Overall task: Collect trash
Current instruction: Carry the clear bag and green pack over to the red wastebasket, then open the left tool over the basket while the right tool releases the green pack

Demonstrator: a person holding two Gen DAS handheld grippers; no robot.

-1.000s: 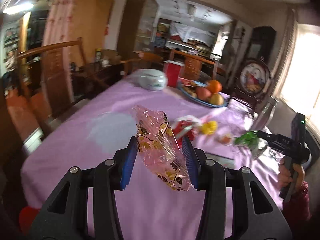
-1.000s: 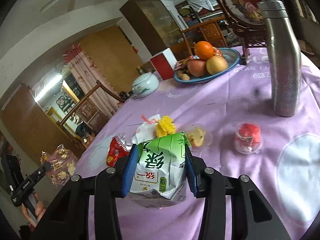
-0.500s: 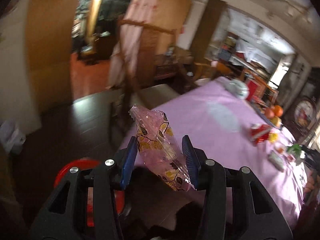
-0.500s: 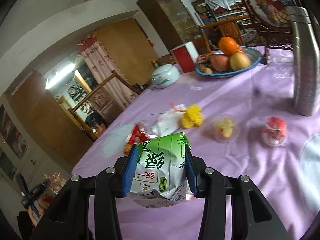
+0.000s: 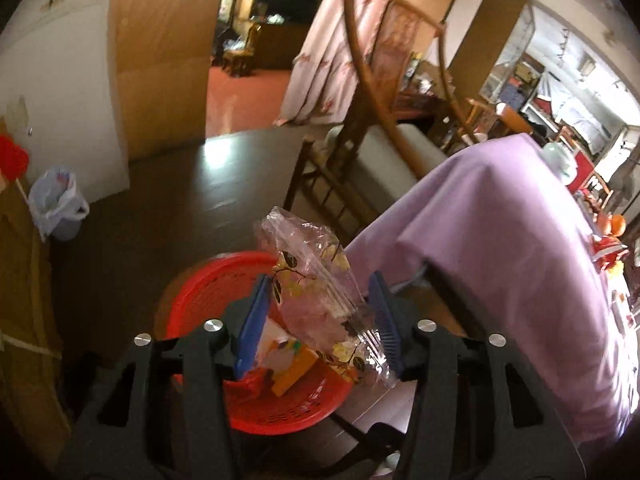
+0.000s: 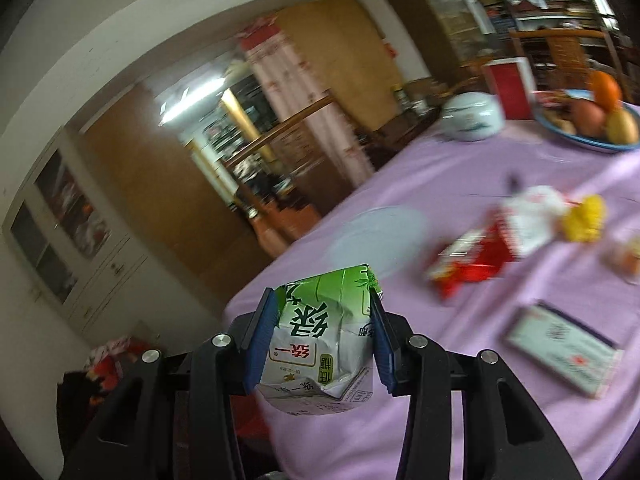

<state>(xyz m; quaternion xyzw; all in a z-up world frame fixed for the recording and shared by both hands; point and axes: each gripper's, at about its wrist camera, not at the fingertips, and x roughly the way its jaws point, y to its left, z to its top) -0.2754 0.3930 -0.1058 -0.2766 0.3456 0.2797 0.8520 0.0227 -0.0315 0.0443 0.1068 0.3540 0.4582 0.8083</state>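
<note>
Left wrist view: left hand-held gripper (image 5: 320,320) points down over a red perforated basket (image 5: 208,280) on the dark floor, just beside the counter's (image 5: 500,240) purple-cloth edge. Its jaws have just been opening; a clear cellophane wrapper with a leaf print (image 5: 320,300) sits between them, lying against the right pad with a gap showing at the left pad, so the grip looks slack. The basket already holds scraps, among them an orange piece (image 5: 294,372) and a white one. A wooden chair (image 5: 360,140) stands beside the counter; a white bag-lined bin (image 5: 56,204) sits well apart by the wall.

Right wrist view: right hand-held gripper (image 6: 322,334) is clamped on a crumpled green-and-white drink carton (image 6: 324,336), both pads pressing its sides, held above the counter's near edge. On the purple cloth (image 6: 460,360) lie, blurred: a red snack wrapper (image 6: 468,264), a white wrapper (image 6: 532,220), a yellow crumpled bit (image 6: 584,218) and a flat box (image 6: 560,348). Farther back are a pale lidded pot (image 6: 474,116) and a blue fruit plate (image 6: 576,136).
</note>
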